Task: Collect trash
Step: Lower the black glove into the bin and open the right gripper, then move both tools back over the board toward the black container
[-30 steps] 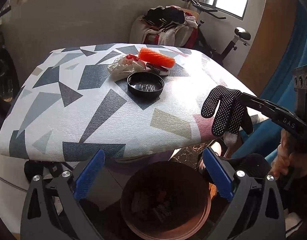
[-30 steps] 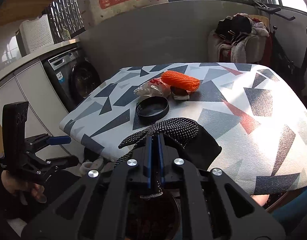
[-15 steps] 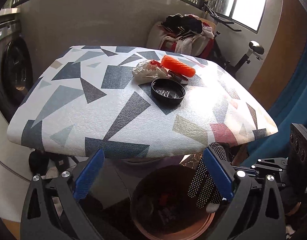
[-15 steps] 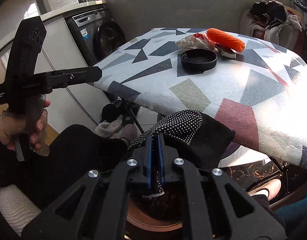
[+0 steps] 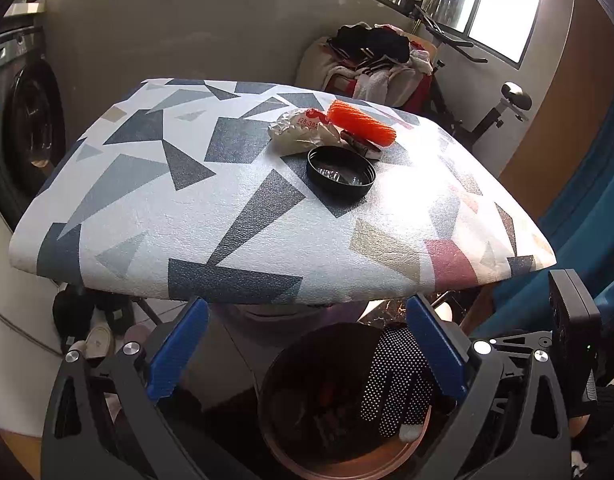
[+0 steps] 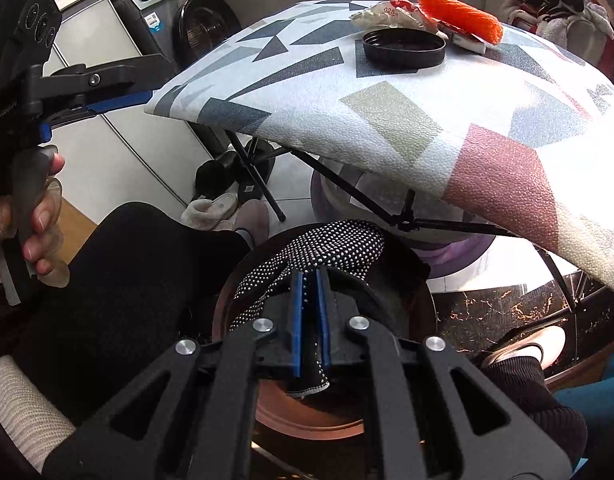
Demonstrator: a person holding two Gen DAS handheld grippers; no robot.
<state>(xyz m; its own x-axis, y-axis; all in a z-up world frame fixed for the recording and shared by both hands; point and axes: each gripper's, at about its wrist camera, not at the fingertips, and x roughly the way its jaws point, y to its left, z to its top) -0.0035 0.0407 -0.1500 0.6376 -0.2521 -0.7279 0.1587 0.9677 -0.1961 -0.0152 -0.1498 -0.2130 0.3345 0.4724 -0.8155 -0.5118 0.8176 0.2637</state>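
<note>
A black glove with white dots (image 6: 327, 246) hangs over the mouth of a round brown bin (image 6: 307, 416) on the floor, with my right gripper (image 6: 310, 280) shut on it. From the left wrist, the glove (image 5: 395, 384) dangles inside the bin's (image 5: 347, 466) rim. My left gripper (image 5: 306, 310) is open and holds nothing, just short of the table's near edge. On the patterned table (image 5: 227, 240) lie a black lid (image 5: 341, 178), an orange mesh roll (image 5: 361, 122), a crumpled white bag (image 5: 303, 134) and a small wrapper (image 5: 365, 147).
A washing machine (image 6: 203, 20) stands to the left of the table. Slippers (image 6: 211, 208) and folding table legs (image 6: 259, 184) sit under it. A person's black-clad leg (image 6: 127, 280) and shoe (image 6: 523, 344) flank the bin. A clothes pile (image 5: 379, 60) and an exercise bike (image 5: 503, 108) stand behind.
My right gripper has come down from table height with the glove, which now hangs over the bin. The left gripper has shifted a little along the table's front and stays open.
</note>
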